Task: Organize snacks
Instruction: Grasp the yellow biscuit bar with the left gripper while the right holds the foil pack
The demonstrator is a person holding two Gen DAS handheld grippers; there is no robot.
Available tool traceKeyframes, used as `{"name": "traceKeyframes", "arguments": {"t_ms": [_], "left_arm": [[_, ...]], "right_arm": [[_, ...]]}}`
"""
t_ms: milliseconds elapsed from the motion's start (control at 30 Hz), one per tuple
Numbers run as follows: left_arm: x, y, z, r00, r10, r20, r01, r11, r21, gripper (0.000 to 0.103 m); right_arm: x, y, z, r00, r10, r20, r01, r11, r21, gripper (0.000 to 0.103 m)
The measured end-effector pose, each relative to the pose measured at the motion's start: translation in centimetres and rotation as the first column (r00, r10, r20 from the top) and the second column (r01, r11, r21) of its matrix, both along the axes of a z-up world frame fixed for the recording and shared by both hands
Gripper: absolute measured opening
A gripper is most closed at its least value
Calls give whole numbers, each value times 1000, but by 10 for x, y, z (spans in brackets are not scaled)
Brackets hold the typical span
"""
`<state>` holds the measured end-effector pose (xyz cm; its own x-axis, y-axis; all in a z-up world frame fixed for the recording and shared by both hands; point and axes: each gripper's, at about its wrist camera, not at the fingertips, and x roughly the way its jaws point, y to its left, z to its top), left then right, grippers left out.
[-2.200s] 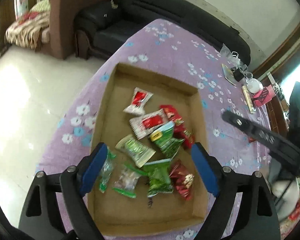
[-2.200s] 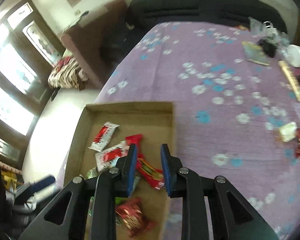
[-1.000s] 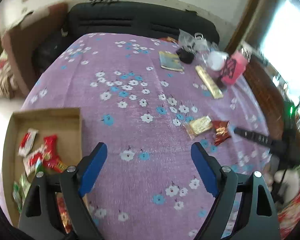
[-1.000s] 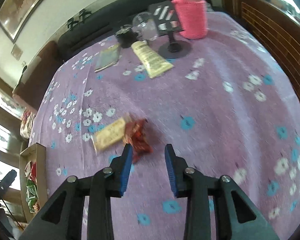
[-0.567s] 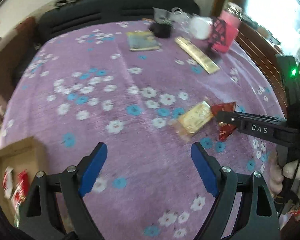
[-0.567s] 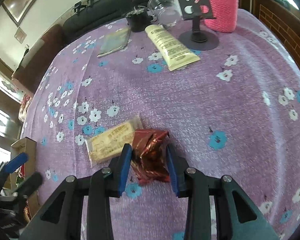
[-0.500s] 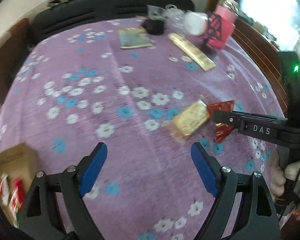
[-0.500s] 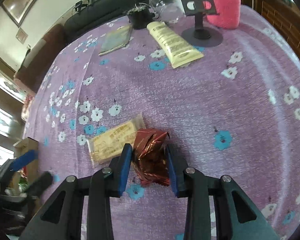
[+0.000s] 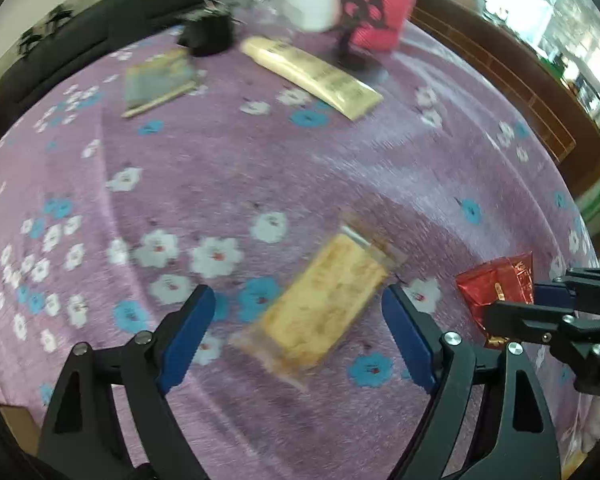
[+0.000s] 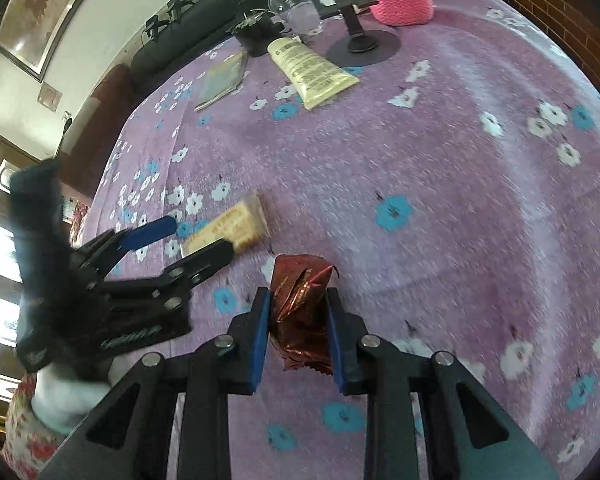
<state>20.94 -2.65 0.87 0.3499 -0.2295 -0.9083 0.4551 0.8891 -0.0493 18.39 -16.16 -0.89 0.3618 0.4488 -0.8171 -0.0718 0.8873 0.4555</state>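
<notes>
Right wrist view shows the right gripper (image 10: 298, 328) pinching the red foil snack (image 10: 302, 312) mid-table; the left gripper (image 9: 296, 320), spread around the yellow wafer pack (image 9: 320, 308), risks skidding it off the cloth.

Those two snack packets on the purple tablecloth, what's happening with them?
A person is working two hand-held grippers. The right gripper has its fingers closed around the red snack packet. The left gripper is wide open, its fingers either side of the yellow snack packet, which lies on the tablecloth. Neither packet has been carried anywhere yet.
</notes>
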Motion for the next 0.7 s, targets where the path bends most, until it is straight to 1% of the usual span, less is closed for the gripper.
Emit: {"name": "traceKeyframes", "arguments": {"t_ms": [67, 100, 133, 167, 200, 267, 300, 333, 500, 567, 700], "left_arm": [[-6, -9, -2, 999, -34, 10, 34, 999, 41, 85], [-10, -14, -2, 999, -48, 18, 47, 997, 63, 81], [-12, -16, -1, 998, -56, 21, 54, 996, 65, 77], [-14, -17, 0, 998, -60, 18, 58, 997, 60, 68], [-16, -18, 2, 998, -57, 15, 56, 997, 58, 58], [-19, -13, 7, 999, -29, 14, 28, 998, 60, 47], [-19, -10, 8, 1000, -17, 7, 17, 999, 43, 43], [-20, -4, 10, 1000, 4, -10, -4, 1000, 14, 42], [-36, 18, 18, 997, 72, -12, -72, 997, -37, 40], [-45, 27, 23, 995, 100, -16, -101, 993, -69, 39], [-68, 51, 37, 988, 151, -12, -151, 983, -108, 39]], "right_arm": [[-5, -4, -2, 1000, -3, -8, 3, 1000, 9, 25], [-8, -6, -3, 1000, -4, -9, 4, 1000, 12, 26], [-9, -6, -3, 1000, -5, -12, 5, 1000, 16, 26], [-10, -7, -4, 1000, -7, -15, 7, 1000, 22, 26], [-12, -8, -4, 1000, -10, -17, 10, 1000, 29, 26], [-13, -7, -3, 1000, -9, -14, 10, 999, 31, 26], [-14, -5, -2, 1000, -7, -9, 7, 1000, 26, 26], [-15, -5, -2, 1000, -6, -8, 6, 1000, 27, 26], [-22, 0, 0, 1000, 3, -6, -3, 999, 36, 25], [-25, 3, 1, 1000, 10, -6, -9, 999, 38, 25], [-32, 11, 5, 1000, 25, 2, -26, 999, 40, 25]]}}
